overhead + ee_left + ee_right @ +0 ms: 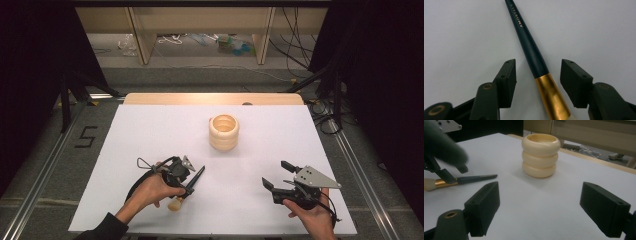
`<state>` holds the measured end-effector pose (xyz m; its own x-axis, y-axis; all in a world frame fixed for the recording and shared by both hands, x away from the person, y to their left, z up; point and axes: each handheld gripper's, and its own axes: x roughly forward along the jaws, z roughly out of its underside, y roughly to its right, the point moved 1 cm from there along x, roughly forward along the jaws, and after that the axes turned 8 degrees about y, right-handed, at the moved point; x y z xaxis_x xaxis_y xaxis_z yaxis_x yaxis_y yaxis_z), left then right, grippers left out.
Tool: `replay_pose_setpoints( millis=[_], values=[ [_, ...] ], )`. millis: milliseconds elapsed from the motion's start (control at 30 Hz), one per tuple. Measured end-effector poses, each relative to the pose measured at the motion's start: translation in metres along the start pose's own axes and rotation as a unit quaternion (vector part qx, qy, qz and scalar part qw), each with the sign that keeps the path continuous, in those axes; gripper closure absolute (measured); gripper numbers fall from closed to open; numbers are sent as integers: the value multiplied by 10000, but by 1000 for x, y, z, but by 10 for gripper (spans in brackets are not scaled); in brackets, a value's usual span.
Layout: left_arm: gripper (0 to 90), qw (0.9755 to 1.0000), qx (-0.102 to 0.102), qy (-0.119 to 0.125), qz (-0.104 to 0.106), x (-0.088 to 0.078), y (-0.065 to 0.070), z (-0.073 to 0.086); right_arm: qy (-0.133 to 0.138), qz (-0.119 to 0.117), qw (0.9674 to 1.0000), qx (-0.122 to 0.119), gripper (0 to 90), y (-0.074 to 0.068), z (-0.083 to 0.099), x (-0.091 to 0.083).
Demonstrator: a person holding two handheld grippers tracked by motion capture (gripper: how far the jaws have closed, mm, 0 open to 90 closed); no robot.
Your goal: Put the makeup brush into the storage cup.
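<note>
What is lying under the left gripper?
A makeup brush lies flat on the white table, between the left gripper's open jaws. Its bristle tip is mostly covered by the hand.

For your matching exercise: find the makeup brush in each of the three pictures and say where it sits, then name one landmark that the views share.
High view: the makeup brush lies lower left on the white table, under the left gripper.
Left gripper view: it runs from top centre to bottom centre, between the open jaws without touching them.
Right gripper view: it lies at the left edge, handle pointing right.
Shared landmark: the white table; the cream ringed cup stands on it in two views.
</note>
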<state>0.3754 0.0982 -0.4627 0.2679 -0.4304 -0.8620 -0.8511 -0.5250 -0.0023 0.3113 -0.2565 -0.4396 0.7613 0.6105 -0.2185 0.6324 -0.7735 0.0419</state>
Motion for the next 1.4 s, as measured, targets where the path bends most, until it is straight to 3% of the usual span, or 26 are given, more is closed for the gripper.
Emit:
replay_pose_setpoints(
  millis=[67,167,200,233,300,733,833,900,1033,1100,1133,1200,1267,1400],
  values=[
    [491,9998,-181,67,18,2,2,-1,-40,-22,10000,58,175,-1,0,0],
    [502,9998,-16,-169,56,3,2,-4,-6,-8,10000,3,175,0,0,0],
    [505,9999,-10,-132,28,4,2,-4,14,-2,10000,-25,175,0,0,0],
    [512,9999,-112,-112,42,5,3,-5,-5,-14,10000,5,175,0,0,0],
    [535,9997,-20,-247,65,5,-1,-6,-6,-27,10000,-40,175,0,0,0],
    [610,9986,-121,-475,198,14,-2,-8,-63,-72,9999,32,176,-1,0,1],
    [655,9980,64,-621,136,13,-3,-10,-60,-75,9999,32,176,-1,0,1],
    [671,9983,-8,-575,116,15,-2,-11,-66,-76,9999,27,176,-1,1,1],
    [693,9971,139,-732,138,14,-5,-12,-62,-82,9999,25,176,-1,1,1],
    [698,9976,56,-673,117,16,-4,-13,-4,-52,10000,-60,176,0,1,1],
    [702,9967,186,-782,113,15,-5,-14,-8,-57,10000,-58,176,0,1,1],
    [704,9969,99,-776,83,16,-2,-15,-43,-78,10000,-13,176,-1,1,1],
    [704,9958,227,-888,83,16,-3,-17,-12,-70,10000,-69,176,-1,1,2],
    [712,9955,163,-921,148,17,-6,-18,-12,-87,9999,-62,177,-1,1,2]
  ],
)
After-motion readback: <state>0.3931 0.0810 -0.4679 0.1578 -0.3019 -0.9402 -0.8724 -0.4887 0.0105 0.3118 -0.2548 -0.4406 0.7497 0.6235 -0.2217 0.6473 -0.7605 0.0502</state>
